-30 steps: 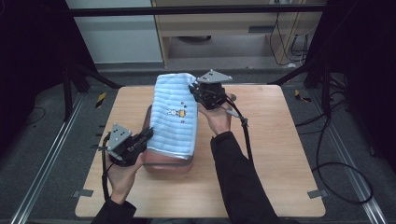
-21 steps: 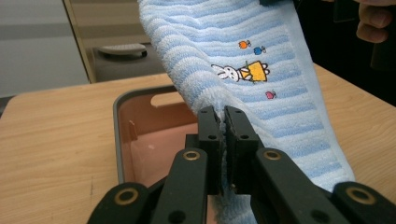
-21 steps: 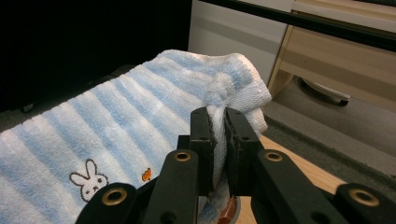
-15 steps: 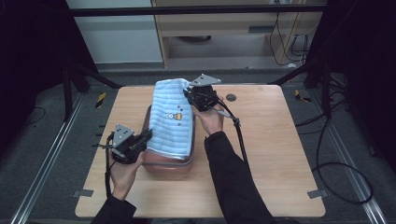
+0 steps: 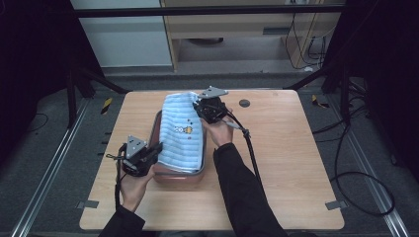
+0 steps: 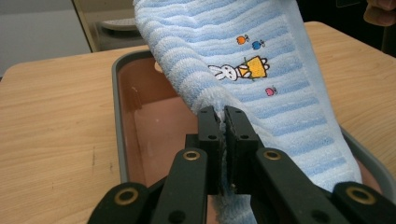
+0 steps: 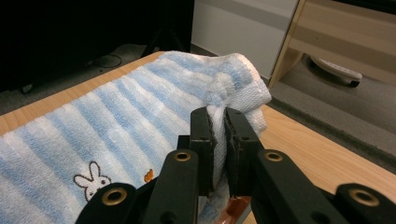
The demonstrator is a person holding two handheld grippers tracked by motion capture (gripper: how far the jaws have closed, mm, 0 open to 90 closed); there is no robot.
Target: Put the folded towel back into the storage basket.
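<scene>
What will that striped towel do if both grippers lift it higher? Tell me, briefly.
The striped towel will probably sag: it already drapes between the left gripper and right gripper, following the tray rim. Its thick terry loops likely grip well rather than slip. It looks light, so the tray should stay put.

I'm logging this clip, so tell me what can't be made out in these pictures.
- Most of the tray's inside, high view: the striped towel drapes over it.
- Tray's near end, left hand-held gripper view: its own jaws block it.
- Towel fold inside the right hand-held gripper, right view: squeezed between the shut jaws.
- Small dark disc on the table, high view: too small to identify.
</scene>
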